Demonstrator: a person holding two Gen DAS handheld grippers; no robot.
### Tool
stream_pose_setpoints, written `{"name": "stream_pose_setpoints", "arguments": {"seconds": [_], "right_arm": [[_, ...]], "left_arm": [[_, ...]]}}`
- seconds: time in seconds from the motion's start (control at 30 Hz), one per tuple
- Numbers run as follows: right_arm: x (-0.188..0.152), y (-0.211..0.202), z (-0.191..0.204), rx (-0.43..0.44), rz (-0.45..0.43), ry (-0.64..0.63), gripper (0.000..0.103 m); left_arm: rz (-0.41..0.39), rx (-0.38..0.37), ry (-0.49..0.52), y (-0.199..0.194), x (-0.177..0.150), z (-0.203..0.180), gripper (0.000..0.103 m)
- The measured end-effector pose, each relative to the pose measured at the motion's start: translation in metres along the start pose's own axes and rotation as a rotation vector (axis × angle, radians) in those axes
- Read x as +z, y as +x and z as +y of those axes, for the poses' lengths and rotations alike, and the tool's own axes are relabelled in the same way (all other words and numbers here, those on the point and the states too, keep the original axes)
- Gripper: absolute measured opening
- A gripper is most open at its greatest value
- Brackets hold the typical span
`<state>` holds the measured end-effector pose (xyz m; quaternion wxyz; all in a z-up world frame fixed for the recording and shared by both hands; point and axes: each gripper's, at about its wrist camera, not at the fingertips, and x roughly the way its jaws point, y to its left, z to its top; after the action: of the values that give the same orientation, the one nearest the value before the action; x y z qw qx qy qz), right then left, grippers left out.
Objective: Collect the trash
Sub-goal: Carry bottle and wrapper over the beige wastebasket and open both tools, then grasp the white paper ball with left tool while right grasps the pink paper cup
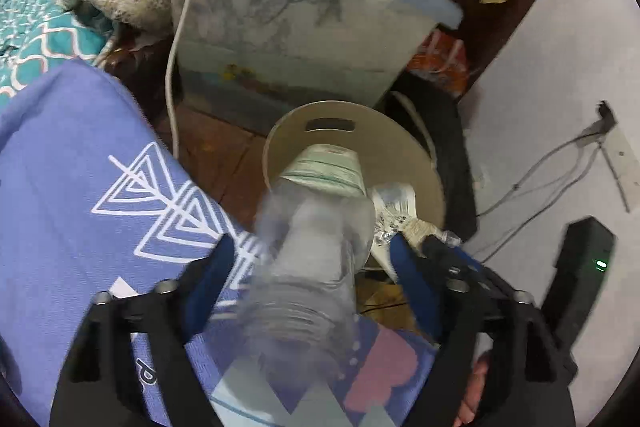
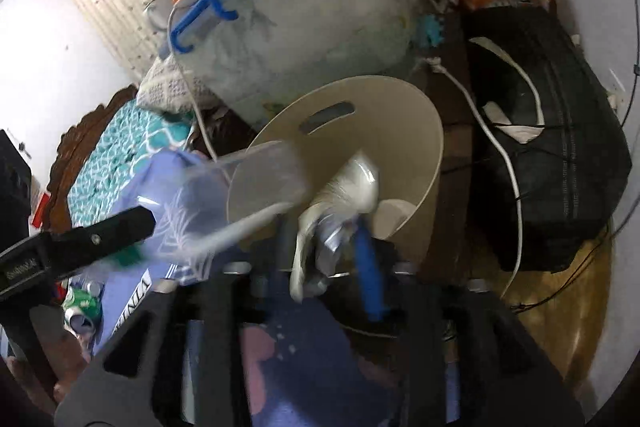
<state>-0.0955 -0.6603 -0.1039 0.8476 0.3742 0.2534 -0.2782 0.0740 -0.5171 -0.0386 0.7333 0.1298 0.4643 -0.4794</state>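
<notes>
A clear plastic bottle (image 1: 304, 267) lies blurred between the blue pads of my left gripper (image 1: 312, 247), its far end over the beige round bin (image 1: 400, 147). There is a gap on each side of it, so the jaws stand open. In the right wrist view the same bottle (image 2: 248, 183) hangs over the bin's rim (image 2: 400, 115), beside a black finger of the left gripper (image 2: 112, 231). A crumpled white and silver wrapper (image 2: 336, 219) sits loosely between the pads of my right gripper (image 2: 322, 227), above the bin's mouth. The jaws stand apart.
Behind the bin stands a clear storage box (image 1: 288, 27) with a blue latch. A black bag (image 2: 552, 163) and a white cable (image 2: 496, 139) lie to the bin's right. Blue patterned cloth (image 1: 88, 187) covers the near left, with crushed cans (image 2: 80, 303) on it.
</notes>
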Motion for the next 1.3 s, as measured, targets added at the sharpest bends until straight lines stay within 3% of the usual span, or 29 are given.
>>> {"name": "stream_pose_setpoints", "arguments": {"seconds": [0.03,0.23,0.4,0.53,0.63,0.87,0.93,1.0,1.17,1.2,1.23,1.3], "right_arm": [[0.001,-0.001,0.0,-0.005,-0.027,0.003,0.072],[-0.004,-0.028,0.009,0.025,-0.115,0.011,0.072],[-0.029,-0.046,0.051,0.112,-0.132,-0.054,0.07],[-0.06,-0.039,0.103,0.226,-0.013,-0.144,0.055],[-0.088,-0.03,0.146,0.309,0.089,-0.225,0.044],[-0.181,-0.012,0.253,0.516,0.389,-0.397,0.041],[-0.206,-0.003,0.282,0.569,0.493,-0.402,0.043],[-0.22,0.003,0.308,0.583,0.537,-0.425,0.043],[-0.234,0.022,0.342,0.577,0.572,-0.396,0.068],[-0.236,0.027,0.345,0.567,0.577,-0.384,0.069],[-0.235,0.031,0.347,0.56,0.583,-0.374,0.07],[-0.239,0.04,0.353,0.556,0.603,-0.359,0.071]], "left_arm": [[-0.008,0.01,0.005,-0.005,-0.005,0.0,0.079],[-0.071,0.005,0.018,-0.049,-0.021,0.007,0.079],[-0.161,0.042,0.032,-0.119,-0.076,0.023,0.079],[-0.192,0.119,-0.009,-0.166,-0.133,0.052,0.079],[-0.213,0.201,-0.098,-0.202,-0.182,0.089,0.079],[-0.274,0.392,-0.397,-0.276,-0.275,0.182,0.079],[-0.274,0.4,-0.475,-0.284,-0.293,0.203,0.079],[-0.278,0.372,-0.513,-0.286,-0.302,0.215,0.079],[-0.228,0.373,-0.495,-0.262,-0.293,0.223,0.078],[-0.21,0.359,-0.495,-0.254,-0.29,0.226,0.075],[-0.2,0.342,-0.494,-0.248,-0.289,0.227,0.053],[-0.191,0.311,-0.496,-0.242,-0.293,0.228,0.048]]}}
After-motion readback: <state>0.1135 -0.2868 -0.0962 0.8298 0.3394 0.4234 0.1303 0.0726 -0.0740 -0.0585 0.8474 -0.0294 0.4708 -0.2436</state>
